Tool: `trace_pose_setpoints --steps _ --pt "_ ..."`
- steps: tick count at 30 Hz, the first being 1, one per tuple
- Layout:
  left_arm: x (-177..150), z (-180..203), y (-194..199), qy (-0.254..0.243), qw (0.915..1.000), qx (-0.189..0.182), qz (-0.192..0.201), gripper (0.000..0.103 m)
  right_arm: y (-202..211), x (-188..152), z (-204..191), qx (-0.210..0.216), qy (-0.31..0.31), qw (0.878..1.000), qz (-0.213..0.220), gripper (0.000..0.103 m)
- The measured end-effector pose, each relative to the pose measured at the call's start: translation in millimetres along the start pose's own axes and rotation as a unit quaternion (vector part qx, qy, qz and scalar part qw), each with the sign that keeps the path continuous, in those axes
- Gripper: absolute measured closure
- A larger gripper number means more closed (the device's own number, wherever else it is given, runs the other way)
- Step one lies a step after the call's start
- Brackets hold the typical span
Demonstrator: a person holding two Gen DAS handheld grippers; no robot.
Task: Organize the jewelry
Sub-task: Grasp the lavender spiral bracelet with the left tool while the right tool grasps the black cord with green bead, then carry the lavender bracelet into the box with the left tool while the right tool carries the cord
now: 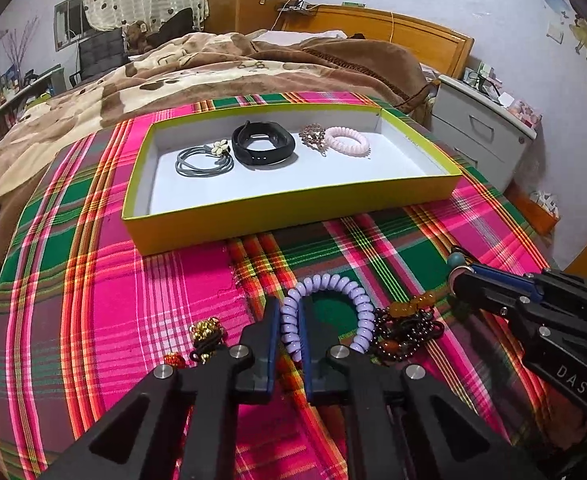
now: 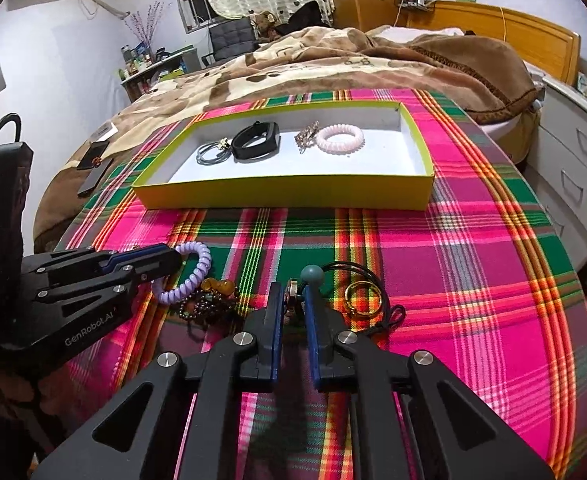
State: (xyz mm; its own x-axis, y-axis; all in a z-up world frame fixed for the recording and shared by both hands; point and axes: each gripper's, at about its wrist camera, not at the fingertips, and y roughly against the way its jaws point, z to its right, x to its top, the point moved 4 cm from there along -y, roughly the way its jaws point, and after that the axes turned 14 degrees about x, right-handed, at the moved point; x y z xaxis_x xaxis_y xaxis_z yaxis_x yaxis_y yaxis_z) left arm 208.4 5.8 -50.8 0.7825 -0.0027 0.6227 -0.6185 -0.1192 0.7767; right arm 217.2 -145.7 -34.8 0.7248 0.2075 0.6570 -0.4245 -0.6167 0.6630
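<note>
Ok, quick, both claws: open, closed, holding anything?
Left claw: closed on the lilac spiral hair tie.
Right claw: closed on a small round metal piece beside a teal bead.

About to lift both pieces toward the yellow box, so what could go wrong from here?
1. The left tool pinches only one side of the lilac plastic spiral hair tie, which lies against the dark beaded bracelet with amber beads; the beads may drag along.
2. The right tool grips a small metal piece with a teal ball near its fingertips; it may slip. Its black cord loops by the gold ring and could snag it.
</note>
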Motion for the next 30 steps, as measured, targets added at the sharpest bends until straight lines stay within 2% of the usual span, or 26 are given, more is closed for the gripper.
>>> trace_pose_setpoints --steps 7,30 --pt "-5.3 -4.5 14.3 0.017 0.9996 -0.020 0.011 0.094 13.4 -0.8 -0.5 -0.003 0.003 1.000 0.011 0.092" --pt "-5.2 -19.5 76.0 0.050 0.9965 -0.024 0.063 0.094 54.2 3.6 -22.0 0.001 0.022 0.998 0.051 0.092"
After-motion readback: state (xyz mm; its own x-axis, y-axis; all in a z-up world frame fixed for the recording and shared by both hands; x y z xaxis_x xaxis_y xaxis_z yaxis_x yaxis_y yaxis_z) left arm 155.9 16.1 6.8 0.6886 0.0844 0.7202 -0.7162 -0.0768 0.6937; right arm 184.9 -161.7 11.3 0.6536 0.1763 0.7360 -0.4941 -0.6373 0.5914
